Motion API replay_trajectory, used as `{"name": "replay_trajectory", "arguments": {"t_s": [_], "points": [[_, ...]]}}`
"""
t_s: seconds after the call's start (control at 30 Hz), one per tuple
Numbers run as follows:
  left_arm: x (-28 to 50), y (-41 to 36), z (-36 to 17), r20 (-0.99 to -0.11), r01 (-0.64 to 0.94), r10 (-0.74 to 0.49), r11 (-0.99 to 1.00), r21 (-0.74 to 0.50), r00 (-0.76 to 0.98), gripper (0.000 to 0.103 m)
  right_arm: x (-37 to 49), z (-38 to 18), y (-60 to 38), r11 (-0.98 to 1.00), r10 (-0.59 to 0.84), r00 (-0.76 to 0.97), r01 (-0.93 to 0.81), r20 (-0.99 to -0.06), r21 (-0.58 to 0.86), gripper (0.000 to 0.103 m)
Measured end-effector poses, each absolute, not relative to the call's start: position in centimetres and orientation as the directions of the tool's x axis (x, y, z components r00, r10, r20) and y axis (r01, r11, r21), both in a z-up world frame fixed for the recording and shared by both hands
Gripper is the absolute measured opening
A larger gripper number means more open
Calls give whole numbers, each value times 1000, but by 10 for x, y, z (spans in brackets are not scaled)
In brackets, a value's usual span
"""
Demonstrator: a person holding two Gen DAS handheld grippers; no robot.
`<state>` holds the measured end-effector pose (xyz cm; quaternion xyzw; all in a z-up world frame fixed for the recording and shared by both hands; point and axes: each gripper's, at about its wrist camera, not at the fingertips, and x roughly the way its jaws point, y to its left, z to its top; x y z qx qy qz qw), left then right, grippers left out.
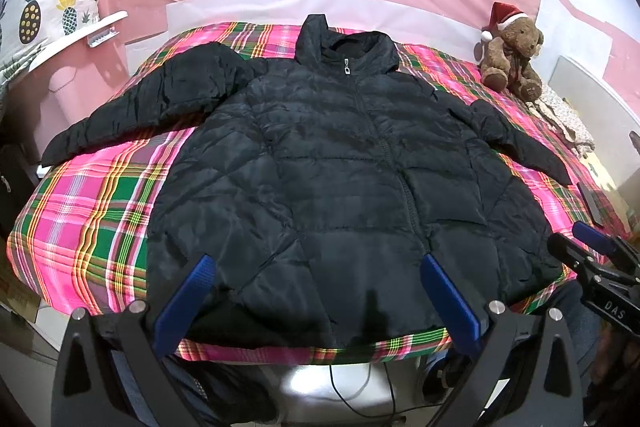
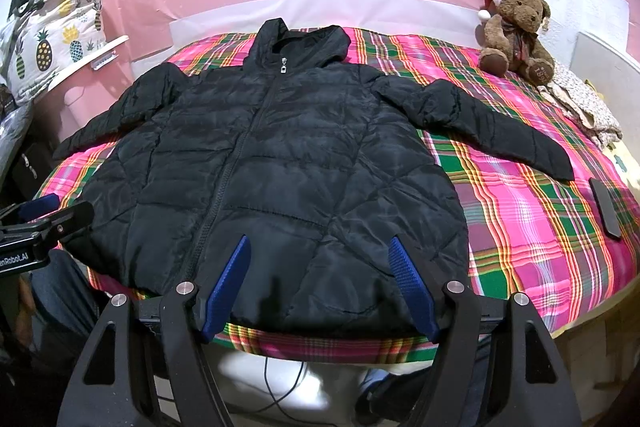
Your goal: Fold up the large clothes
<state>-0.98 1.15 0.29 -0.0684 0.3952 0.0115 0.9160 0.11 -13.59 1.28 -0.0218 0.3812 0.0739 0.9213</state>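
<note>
Black jacket (image 2: 276, 163) lies flat, zipped, on a plaid bed (image 2: 532, 227), sleeves spread left and right, hood far. Right gripper (image 2: 320, 247) hovers open over the near hem. Left gripper (image 2: 48, 215) at the left edge. Teddy (image 2: 516, 27) far right; phone (image 2: 606, 213) right.

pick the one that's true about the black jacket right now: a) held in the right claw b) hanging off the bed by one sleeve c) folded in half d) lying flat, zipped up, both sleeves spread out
d: the black jacket lies flat on the plaid blanket with its zipper pull up at the collar and both sleeves out to the sides; the right claw and left claw are open and hold nothing.
</note>
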Motion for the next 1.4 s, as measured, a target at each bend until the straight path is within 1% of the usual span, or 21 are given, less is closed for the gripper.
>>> {"name": "replay_trajectory", "arguments": {"t_s": [1.13, 1.4], "points": [[-13, 4, -4, -727, -75, -37, 990, -121, 685, 103, 1, 14, -136, 988, 122, 698, -152, -706, 20, 72], [-12, 4, -5, -732, -60, -56, 990, -131, 679, 103, 1, 13, -137, 988, 123, 698, -153, -706, 21, 72]]}}
